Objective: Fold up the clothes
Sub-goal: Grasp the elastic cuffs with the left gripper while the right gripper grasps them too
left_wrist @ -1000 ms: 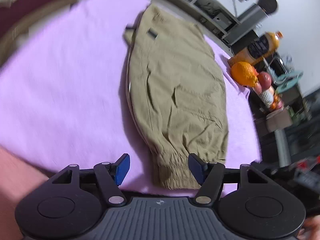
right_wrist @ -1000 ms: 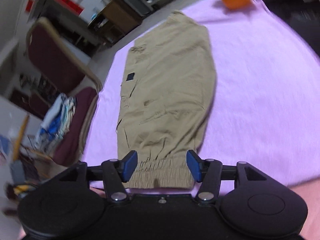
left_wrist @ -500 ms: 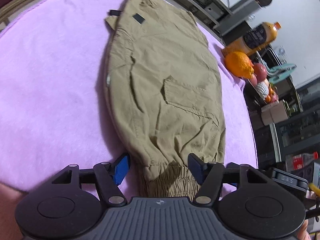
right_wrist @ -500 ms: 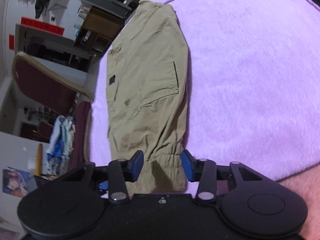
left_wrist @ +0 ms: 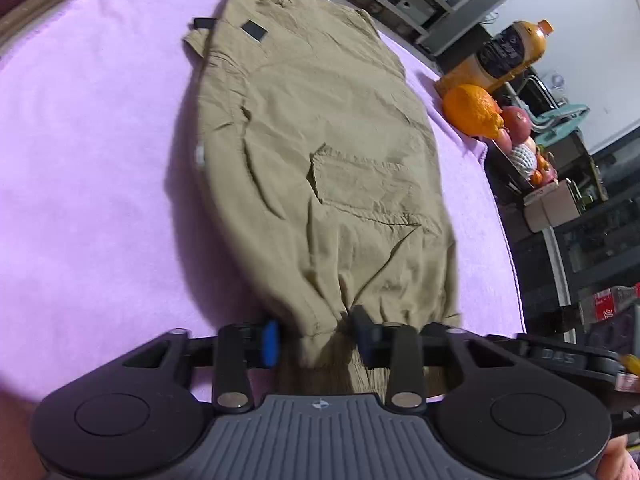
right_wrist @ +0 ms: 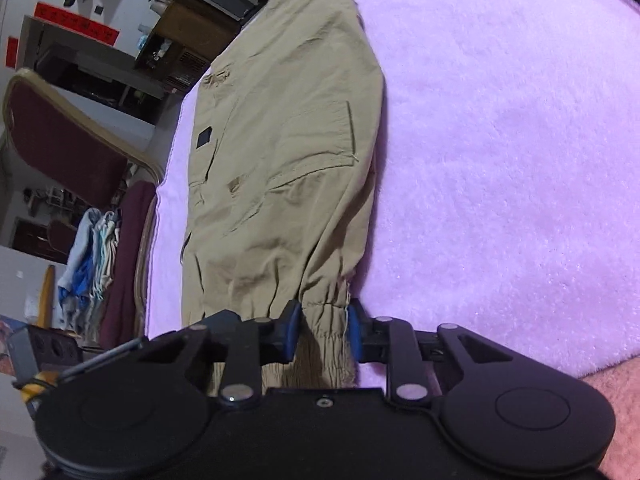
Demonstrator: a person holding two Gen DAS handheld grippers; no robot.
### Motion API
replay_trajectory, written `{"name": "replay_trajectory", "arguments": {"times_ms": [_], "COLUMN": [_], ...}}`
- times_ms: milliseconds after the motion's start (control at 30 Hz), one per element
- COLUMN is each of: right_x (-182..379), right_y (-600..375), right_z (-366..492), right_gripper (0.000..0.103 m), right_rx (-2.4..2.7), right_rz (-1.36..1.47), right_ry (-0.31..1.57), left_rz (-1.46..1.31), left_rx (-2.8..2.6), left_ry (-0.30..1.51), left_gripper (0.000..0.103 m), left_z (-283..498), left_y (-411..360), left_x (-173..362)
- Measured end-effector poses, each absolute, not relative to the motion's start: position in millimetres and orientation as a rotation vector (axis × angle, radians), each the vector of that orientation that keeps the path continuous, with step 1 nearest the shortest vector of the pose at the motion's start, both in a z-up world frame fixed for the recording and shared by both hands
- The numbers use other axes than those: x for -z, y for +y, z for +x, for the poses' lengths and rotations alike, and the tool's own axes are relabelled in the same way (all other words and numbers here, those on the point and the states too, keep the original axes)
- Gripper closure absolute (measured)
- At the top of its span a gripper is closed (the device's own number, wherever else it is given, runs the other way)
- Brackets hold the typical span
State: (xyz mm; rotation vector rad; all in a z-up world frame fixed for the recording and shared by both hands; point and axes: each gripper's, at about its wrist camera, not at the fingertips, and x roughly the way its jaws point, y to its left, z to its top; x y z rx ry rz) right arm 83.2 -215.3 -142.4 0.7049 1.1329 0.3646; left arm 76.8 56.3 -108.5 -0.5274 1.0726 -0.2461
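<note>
My left claw and right claw have just been closing — both now narrow, each pinching the cuff of the khaki trousers, which lie flat on the purple blanket.

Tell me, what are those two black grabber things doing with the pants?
A person holds a grabber in each hand and is folding a pair of tan pants lying flat on a purple blanket. Both grabbers have just been closing on the elastic cuff end nearest the person. The left gripper has the bunched cuff between its fingers, and the right gripper pinches the cuff too. The pants have not been lifted or folded over yet. An orange and a juice bottle sit off to the side.
</note>
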Motion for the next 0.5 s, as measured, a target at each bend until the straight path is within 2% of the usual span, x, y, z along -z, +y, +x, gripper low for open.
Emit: {"name": "replay_trajectory", "arguments": {"times_ms": [267,500], "right_x": [88,108], "right_y": [-232,-242], "right_z": [56,24], "right_gripper": [0.084,0.084], "right_rx": [-0.393,-0.324], "right_rz": [0.774,0.846], "right_ry": [1.136,1.246], "left_rz": [-0.63,-0.69], "left_rx": [0.279,0.252], "left_ry": [1.076,1.171], "left_gripper": [0.078,0.079], "left_z": [44,17], "left_y": [64,59], "left_x": [64,78]}}
